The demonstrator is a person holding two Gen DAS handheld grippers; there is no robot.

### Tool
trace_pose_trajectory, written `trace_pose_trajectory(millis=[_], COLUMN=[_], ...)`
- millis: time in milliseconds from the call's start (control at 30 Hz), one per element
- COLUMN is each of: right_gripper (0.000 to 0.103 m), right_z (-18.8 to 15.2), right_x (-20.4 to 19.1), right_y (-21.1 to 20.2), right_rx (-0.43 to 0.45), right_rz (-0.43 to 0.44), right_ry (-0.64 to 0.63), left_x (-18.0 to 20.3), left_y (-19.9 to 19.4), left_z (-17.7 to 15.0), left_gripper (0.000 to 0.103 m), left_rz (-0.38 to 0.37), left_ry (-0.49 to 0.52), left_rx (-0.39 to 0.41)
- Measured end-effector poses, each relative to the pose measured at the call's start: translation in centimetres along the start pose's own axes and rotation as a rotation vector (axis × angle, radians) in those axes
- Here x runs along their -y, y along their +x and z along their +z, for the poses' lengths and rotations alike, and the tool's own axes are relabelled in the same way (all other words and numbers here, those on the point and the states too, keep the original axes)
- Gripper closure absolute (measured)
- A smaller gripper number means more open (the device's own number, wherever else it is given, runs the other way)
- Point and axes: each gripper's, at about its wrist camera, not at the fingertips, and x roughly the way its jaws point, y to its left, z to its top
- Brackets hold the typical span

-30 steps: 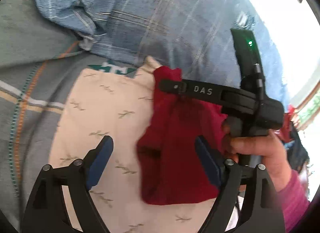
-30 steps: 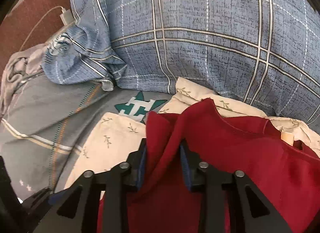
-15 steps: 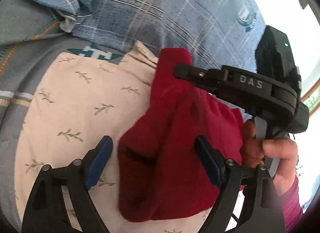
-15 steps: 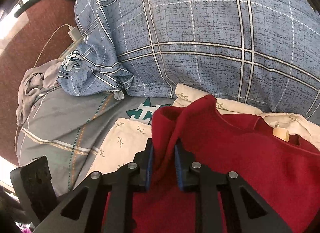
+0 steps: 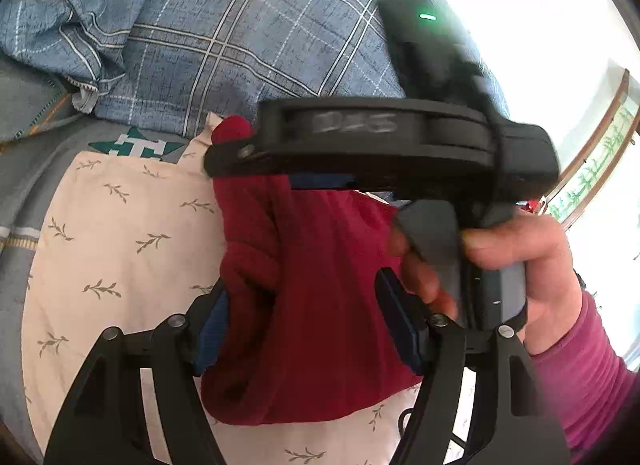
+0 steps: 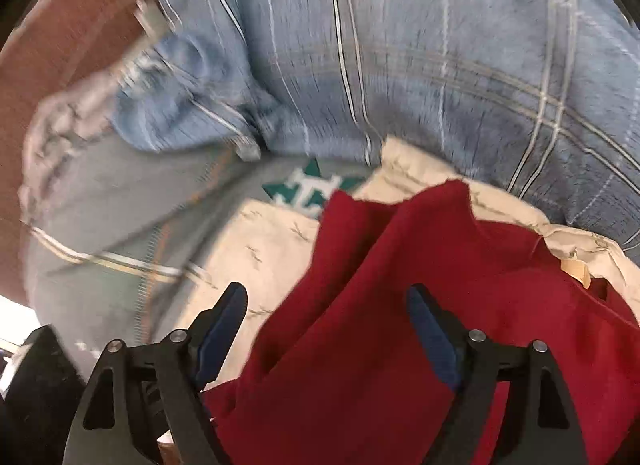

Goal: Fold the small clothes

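From my left wrist camera I see the left gripper (image 5: 304, 317) with its fingers spread, the red garment (image 5: 320, 305) bunched between them; the cloth touches the left pad, while whether it reaches the right pad I cannot tell. The garment lies on a cream leaf-print cloth (image 5: 120, 249), which sits on a grey bedsheet (image 5: 24, 201) below a blue plaid pillow (image 5: 224, 33). Across the top of the garment I see the right gripper (image 5: 256, 153) from the side, held in a hand (image 5: 512, 265) with a magenta sleeve (image 5: 588, 377). On my right wrist camera, which is blurred, the right gripper (image 6: 328, 329) has its fingers parted, and a raised fold of the red garment (image 6: 400, 305) runs between them, touching neither pad as far as I can see
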Motion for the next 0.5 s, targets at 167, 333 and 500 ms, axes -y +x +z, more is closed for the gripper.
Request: trace_pose_trajectory(millis=[167, 333, 500], right_gripper=[0.042, 0.075, 0.079], right_z=[-0.3, -1.6, -2.8], right_x=[-0.4, 0.6, 2.2], right_y=[2.4, 0.1, -2.0], right_rx=[-0.041, 0.045, 0.115], right_rz=[-0.119, -0.087, -0.016], right_ry=[-0.045, -0.05, -0.012], left_x=[-0.2, -0.6, -0.5], left_y=[0.2, 0.8, 0.9], left_z=[-0.2, -0.6, -1.3], left_gripper=[0.031, 0.023, 0.026], left_rz=[0.044, 0.118, 0.116], left_ry=[0.003, -0.011, -0.033], left_rx=[-0.031, -0.061, -0.055])
